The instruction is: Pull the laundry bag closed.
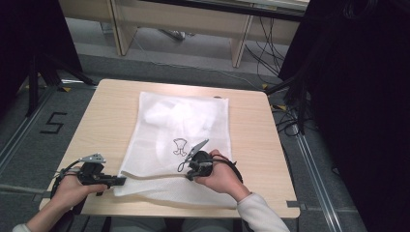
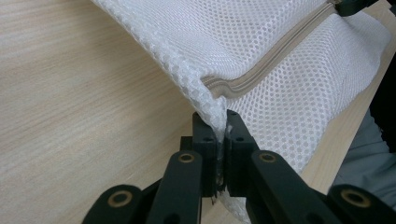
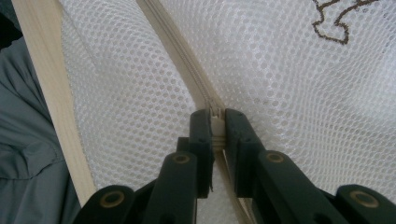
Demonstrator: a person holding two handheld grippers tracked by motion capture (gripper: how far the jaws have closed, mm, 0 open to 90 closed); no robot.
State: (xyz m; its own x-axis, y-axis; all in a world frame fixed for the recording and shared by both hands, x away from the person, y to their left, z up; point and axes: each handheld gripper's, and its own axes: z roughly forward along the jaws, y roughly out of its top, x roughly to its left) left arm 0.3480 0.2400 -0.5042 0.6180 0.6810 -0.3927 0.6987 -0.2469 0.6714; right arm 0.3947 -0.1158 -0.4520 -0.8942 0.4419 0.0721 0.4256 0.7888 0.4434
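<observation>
From above, the mesh laundry bag [image 1: 179, 145] lies mid-desk, its zipper [image 1: 154, 176] along the near edge between both grippers; the left gripper [image 2: 218, 140] clamps the bag's corner, the right gripper [image 3: 215, 128] clamps the zipper pull [image 3: 215, 122].

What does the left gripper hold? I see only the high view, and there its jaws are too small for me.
Observer: The left gripper is shut on the corner of the white mesh laundry bag, beside the end of its zipper.
Operator: And the right gripper?
Observer: The right gripper is shut on the zipper slider, in the middle of the bag.
Operator: Does the mesh lie flat at the left corner?
Observer: No, the corner is lifted off the wooden table.
</observation>
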